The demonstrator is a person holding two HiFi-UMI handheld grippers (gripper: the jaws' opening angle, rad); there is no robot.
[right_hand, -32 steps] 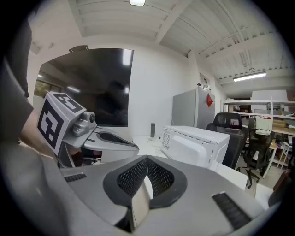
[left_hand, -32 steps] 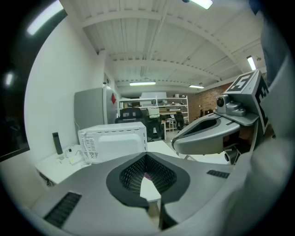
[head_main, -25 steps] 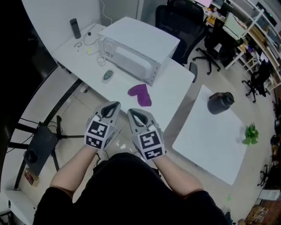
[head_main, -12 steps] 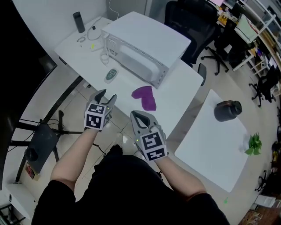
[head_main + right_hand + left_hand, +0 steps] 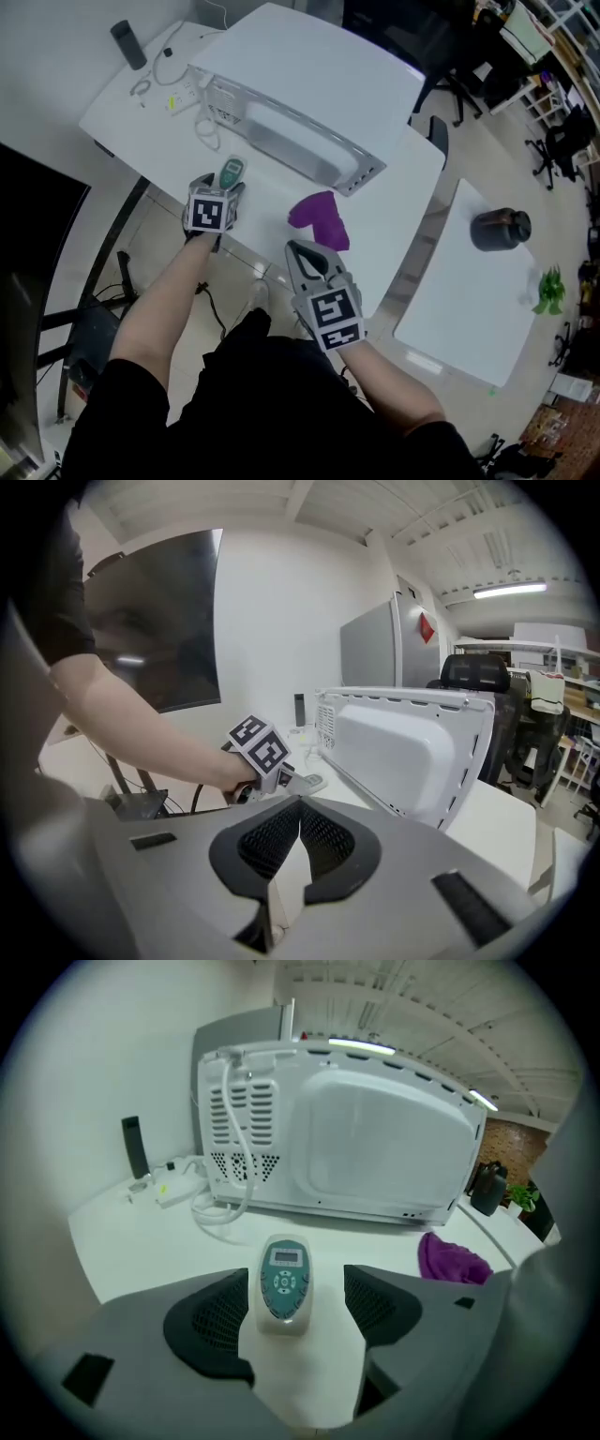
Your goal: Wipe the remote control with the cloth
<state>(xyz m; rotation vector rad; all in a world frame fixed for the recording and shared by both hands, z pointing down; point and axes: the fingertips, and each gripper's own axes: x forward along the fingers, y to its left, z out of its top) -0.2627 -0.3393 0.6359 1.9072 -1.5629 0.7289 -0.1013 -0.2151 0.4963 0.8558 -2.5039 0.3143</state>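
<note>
The remote control [image 5: 284, 1283], white with a teal face, lies on the white table [image 5: 384, 202] in front of the microwave. My left gripper [image 5: 217, 186] has its jaws around the remote and they are opening; the pads [image 5: 217, 1319] stand off its sides. In the left gripper view the remote sits between them with gaps on both sides. The purple cloth [image 5: 321, 217] lies crumpled to the right of the remote [image 5: 231, 172]. My right gripper [image 5: 305, 255] hovers near the table's front edge, just short of the cloth, shut and empty.
A white microwave [image 5: 300, 103] fills the back of the table. Cables [image 5: 202, 124] and a black cylinder [image 5: 128, 44] lie at the far left. A second white table holds a dark jar [image 5: 502, 228] and a green plant [image 5: 549, 289]. Office chairs stand beyond.
My left gripper has moved forward and left to the remote, and its jaws have gone from shut to wide open around it. The right gripper has stayed shut near the cloth.
</note>
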